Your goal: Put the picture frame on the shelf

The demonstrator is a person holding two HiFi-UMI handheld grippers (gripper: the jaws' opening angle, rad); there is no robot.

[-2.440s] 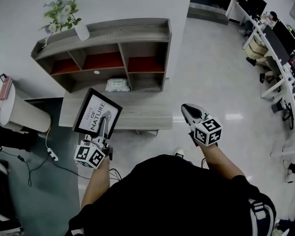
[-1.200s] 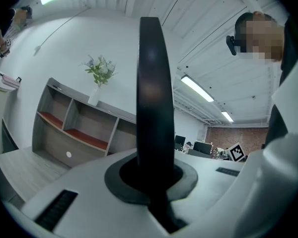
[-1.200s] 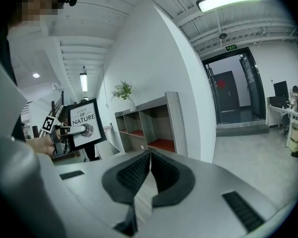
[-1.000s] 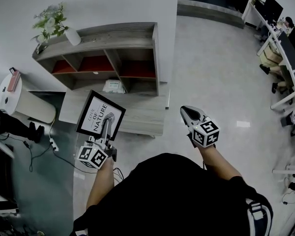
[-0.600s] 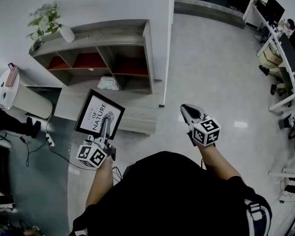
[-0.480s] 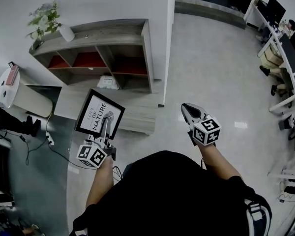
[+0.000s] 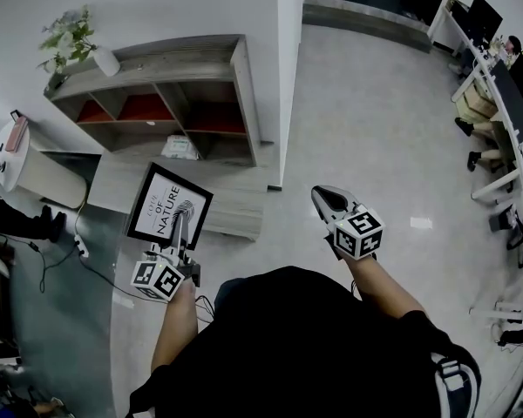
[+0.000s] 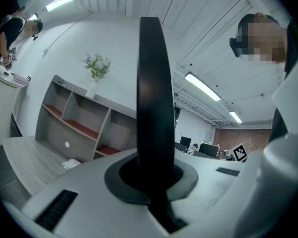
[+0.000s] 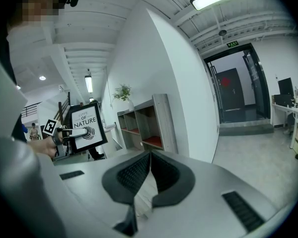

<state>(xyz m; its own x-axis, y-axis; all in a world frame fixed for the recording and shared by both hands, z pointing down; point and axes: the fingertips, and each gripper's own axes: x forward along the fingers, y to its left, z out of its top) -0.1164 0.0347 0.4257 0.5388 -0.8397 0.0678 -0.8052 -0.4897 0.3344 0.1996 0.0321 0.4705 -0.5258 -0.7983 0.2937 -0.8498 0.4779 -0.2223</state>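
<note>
Here, in the head view, your left gripper (image 7: 179,225) is clamped on the lower edge of the picture frame (image 7: 168,205), at lower left of the frame. The grip at the bottom keeps the frame upright with its printed face towards you, probably so that it can be stood on a board as it is. The frame is in the air, well short of the shelf (image 7: 174,55) at upper left and not yet on it. Your right gripper (image 7: 323,198) hangs right of centre, pressed together on nothing; it appears to be held clear as the spare hand. Count one frame, two grippers, one shelf unit, one vase of flowers (image 7: 70,37) on its top board, one white packet (image 7: 181,149) at its foot, and one low tabletop (image 7: 231,200) in front of it.

In the left gripper view, the frame (image 8: 150,83) shows edge-on as a dark bar at centre, pinched between the jaws. The shelf (image 8: 74,118) lies at middle left, with three columns of open compartments.

In the right gripper view, the ribbed pads meet at bottom centre with nothing between them. At middle left you see the frame (image 9: 87,125), carried by the left gripper (image 9: 72,132), beside the shelf (image 9: 144,123).
</note>
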